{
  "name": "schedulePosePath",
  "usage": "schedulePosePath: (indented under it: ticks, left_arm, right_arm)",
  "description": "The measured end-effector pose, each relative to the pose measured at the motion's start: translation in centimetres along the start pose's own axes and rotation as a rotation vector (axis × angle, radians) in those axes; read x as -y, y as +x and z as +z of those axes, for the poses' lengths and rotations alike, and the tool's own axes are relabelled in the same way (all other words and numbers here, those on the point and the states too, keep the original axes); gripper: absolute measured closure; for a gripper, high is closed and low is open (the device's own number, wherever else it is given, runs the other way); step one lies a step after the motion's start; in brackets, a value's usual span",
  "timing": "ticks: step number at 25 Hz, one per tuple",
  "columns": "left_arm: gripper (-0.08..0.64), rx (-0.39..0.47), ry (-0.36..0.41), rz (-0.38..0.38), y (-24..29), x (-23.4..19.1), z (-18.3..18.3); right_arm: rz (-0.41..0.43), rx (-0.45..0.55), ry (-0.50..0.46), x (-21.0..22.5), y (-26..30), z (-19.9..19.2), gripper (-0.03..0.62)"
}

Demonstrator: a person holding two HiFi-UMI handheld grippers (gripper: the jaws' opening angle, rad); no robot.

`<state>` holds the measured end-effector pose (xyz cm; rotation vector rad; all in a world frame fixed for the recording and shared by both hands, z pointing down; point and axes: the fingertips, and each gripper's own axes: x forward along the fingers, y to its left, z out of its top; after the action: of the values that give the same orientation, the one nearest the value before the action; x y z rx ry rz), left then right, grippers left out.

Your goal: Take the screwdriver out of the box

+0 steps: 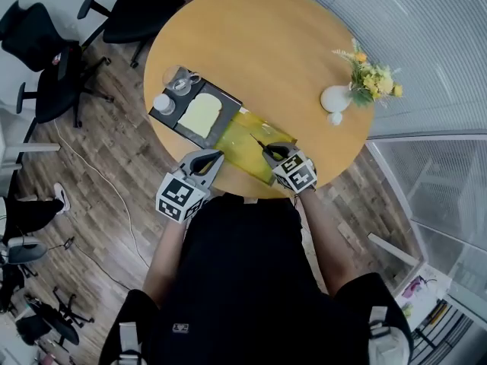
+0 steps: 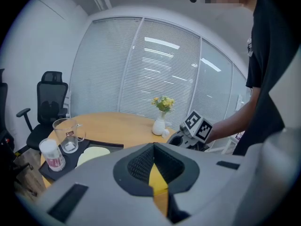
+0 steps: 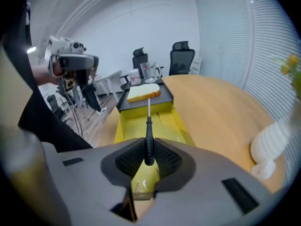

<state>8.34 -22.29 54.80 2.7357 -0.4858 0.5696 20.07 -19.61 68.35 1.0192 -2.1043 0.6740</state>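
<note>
Screwdriver [image 3: 148,135]: handle clamped between right gripper [image 3: 148,158] fingers [image 3: 126,161], shaft pointing forward over box [image 3: 164,124].
Box: yellow, open, at bench [image 1: 289,44] edge.
Left gripper [image 2: 156,168]: fingers closed on box wall.

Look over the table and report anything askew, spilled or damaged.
Nothing looks spilled or broken. The only thing that stands out is the yellow box, which lies at an angle right at the near edge of the table. The left gripper pinches its wall, and the right gripper holds the screwdriver over it.
</note>
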Motion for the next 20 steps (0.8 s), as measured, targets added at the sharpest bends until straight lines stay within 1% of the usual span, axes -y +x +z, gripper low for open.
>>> schedulePosePath:
  ticks: [2,4,7,10,16,20]
  left_arm:
    - [0.554,-0.011,0.013,-0.027,0.2,0.4,-0.1]
    - [0.554,-0.017,0.023,-0.048,0.4,0.8,-0.2]
    - [0.554,-0.014,0.027,-0.072,0.9,1.6,0.0]
    - [0.554,-0.012,0.03,-0.091,1.2,2.1,0.2]
    - [0.554,-0.013,0.049,-0.133,2.0,3.0,0.8]
    - [0.554,-0.013,0.055,-0.143,2.3,3.3,0.9]
  right_arm:
    - [-0.02,0.068,0.056,0.6,-1.3,0.8,0.534]
    - [-0.018,0.15,0.111,0.8,-3.0,1.7,0.534]
    - [0.021,0.291,0.189,0.1,-5.7,3.1,0.534]
    - [0.053,0.397,0.218,-1.0,-7.9,4.2,0.534]
    - [0.05,0.464,0.203,-1.7,-9.8,5.2,0.534]
    - [0.037,0.483,0.174,-1.6,-10.1,5.6,0.534]
